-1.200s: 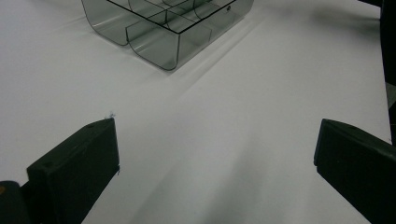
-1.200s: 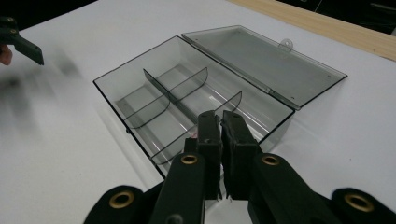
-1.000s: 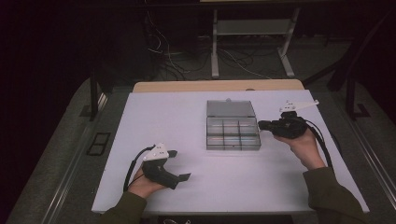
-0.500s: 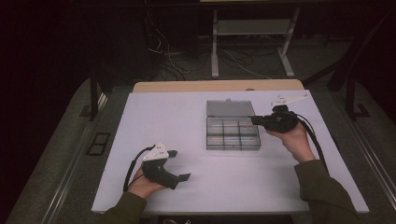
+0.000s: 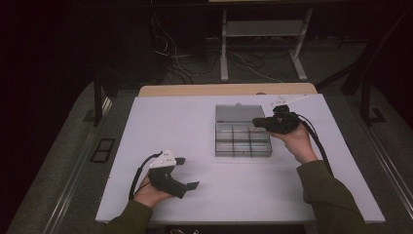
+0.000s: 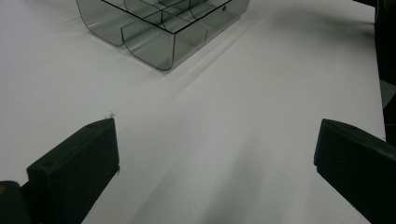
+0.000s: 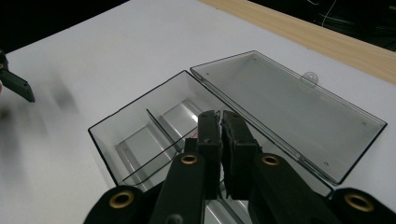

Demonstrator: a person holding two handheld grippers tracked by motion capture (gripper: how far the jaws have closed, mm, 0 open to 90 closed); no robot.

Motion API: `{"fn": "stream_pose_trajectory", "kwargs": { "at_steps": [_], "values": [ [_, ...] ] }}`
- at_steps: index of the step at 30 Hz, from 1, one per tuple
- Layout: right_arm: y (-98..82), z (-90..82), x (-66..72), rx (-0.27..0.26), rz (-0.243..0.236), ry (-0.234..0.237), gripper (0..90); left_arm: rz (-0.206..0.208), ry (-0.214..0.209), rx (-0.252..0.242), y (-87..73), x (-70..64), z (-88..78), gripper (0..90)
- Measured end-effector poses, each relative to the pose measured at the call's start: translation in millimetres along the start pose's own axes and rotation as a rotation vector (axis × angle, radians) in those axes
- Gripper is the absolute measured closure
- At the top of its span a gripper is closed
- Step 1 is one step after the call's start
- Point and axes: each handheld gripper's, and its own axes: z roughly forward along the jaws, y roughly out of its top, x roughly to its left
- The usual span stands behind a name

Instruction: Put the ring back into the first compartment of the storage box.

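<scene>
At the near left of the white table (image 5: 195, 122) we saw the left gripper (image 5: 187, 173) resting in a hand, its 2 jaws wide apart and holding nothing. Right of centre sat the clear compartment box (image 5: 242, 139), its lid (image 7: 289, 109) lying open on the far side. Over the box's right edge the right gripper (image 7: 220, 135) hovered, jaws pressed together.

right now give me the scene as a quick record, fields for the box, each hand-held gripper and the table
box: clear plastic box with dividers, lid open and lying flat behind it, compartments look empty
left hand-held gripper: jaws wide apart, low over bare table near the front edge, apart from the box
right hand-held gripper: jaws together, nothing seen between them, over the box's right side
table: white top, wooden strip along the far edge
</scene>
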Motion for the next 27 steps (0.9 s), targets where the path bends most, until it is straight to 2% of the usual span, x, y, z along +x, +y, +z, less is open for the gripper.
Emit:
{"fn": "stream_pose_trajectory", "kwargs": {
  "at_steps": [27],
  "values": [
    [18.0,49.1,16.4,0.042,-0.001,0.021,85.8,-0.002,-0.001,-0.002,-0.2,-0.5,0.1,0.0]
  ]
}}
